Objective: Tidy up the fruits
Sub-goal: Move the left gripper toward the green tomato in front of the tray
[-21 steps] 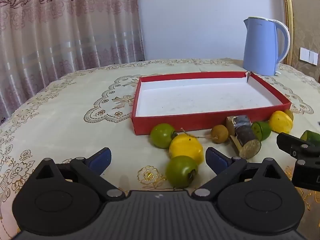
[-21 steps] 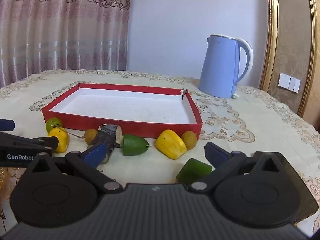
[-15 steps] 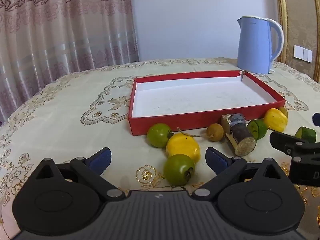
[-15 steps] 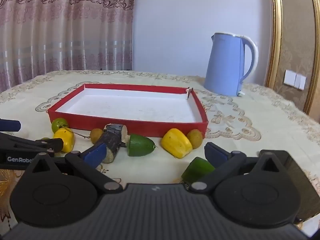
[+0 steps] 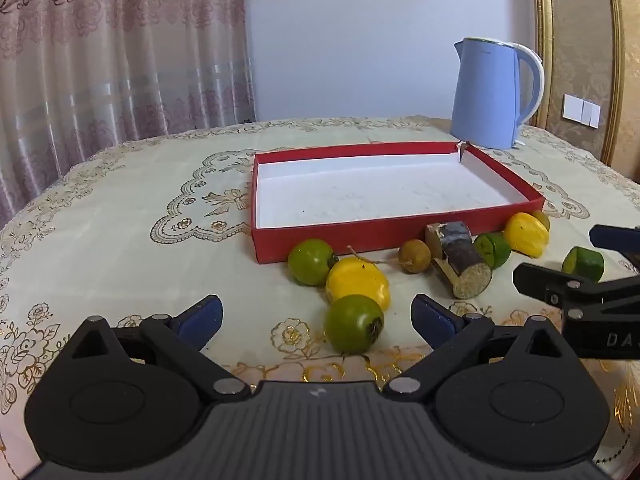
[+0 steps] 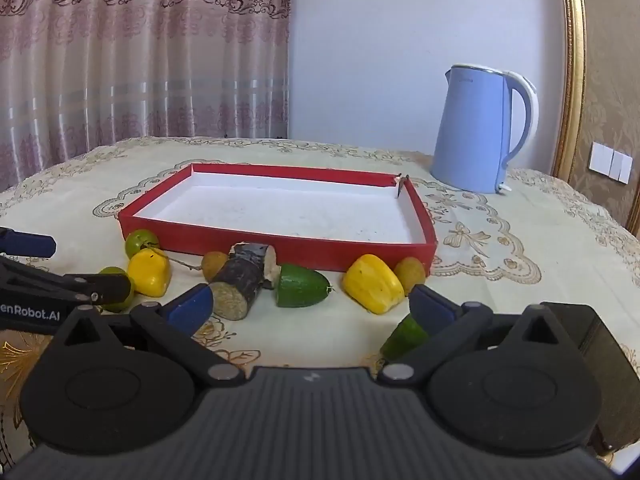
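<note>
An empty red tray (image 5: 360, 236) with a white floor lies mid-table; it also shows in the right wrist view (image 6: 320, 250). Fruits lie along its near wall: two green round fruits (image 5: 354, 323) (image 5: 311, 261), a yellow fruit (image 5: 357, 282), a small brown fruit (image 5: 414, 255), a sugarcane piece (image 5: 460, 266), green halves (image 5: 495, 249) (image 5: 583, 263) and another yellow fruit (image 5: 525, 234). My left gripper (image 5: 316, 316) is open and empty, just before the nearest green fruit. My right gripper (image 6: 310, 304) is open and empty, near the sugarcane piece (image 6: 242, 280), green half (image 6: 300, 285) and yellow fruit (image 6: 374, 283).
A blue kettle (image 5: 494, 94) stands behind the tray's far right corner. The table wears a cream lace cloth (image 5: 120, 224). Curtains hang behind on the left. A dark object (image 6: 600, 360) sits at the right gripper's right side.
Both grippers have drawn back and levelled slightly, so the tray and fruits sit a little farther and lower in view. The fruits have not moved. Both grippers stay open.
</note>
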The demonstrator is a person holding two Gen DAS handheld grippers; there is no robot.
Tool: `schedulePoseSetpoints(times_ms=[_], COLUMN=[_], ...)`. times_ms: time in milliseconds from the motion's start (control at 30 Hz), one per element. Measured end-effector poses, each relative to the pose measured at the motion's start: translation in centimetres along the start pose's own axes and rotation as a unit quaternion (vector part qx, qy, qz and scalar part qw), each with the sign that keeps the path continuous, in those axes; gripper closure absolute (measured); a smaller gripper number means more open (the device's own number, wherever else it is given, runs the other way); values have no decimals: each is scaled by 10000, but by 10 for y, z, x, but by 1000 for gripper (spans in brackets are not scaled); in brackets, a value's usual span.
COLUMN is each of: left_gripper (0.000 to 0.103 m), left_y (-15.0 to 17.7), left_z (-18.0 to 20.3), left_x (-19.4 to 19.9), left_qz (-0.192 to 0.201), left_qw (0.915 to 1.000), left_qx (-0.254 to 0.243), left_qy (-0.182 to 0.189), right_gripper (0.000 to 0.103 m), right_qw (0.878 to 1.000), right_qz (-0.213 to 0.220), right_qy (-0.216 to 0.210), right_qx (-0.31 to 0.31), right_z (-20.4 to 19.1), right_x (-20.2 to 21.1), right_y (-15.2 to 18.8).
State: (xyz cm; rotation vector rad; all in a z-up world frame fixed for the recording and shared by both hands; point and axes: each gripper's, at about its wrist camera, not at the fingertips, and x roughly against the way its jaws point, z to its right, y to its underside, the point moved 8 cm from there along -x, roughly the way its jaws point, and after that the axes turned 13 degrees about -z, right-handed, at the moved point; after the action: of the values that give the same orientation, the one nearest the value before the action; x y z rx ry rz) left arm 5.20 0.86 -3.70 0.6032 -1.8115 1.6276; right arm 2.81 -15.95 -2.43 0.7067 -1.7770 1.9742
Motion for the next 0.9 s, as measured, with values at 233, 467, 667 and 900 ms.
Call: schedulePoseSetpoints(times_ms=[233, 467, 667, 900], left_gripper=[2, 2, 2, 2], left_y=[-2, 3, 3, -4], left_z=[1, 14, 19, 16], left_x=[5, 6, -3, -18], left_qz=[134, 145, -7, -279], left_qw=[9998, 9983, 9986, 9994], left_qx=[-110, -544, -518, -114], left_qy=[64, 128, 68, -146], right_gripper=[0, 0, 0, 0], right_qw=[9993, 9998, 9996, 9984], right_qz=[-171, -113, -28, -16], right_qy=[-176, -92, -49, -14], right_qx=[-291, -143, -273, -560], right_z=[11, 6, 12, 24], right_x=[-5, -5, -4, -2], right_y=[2, 3, 4, 3])
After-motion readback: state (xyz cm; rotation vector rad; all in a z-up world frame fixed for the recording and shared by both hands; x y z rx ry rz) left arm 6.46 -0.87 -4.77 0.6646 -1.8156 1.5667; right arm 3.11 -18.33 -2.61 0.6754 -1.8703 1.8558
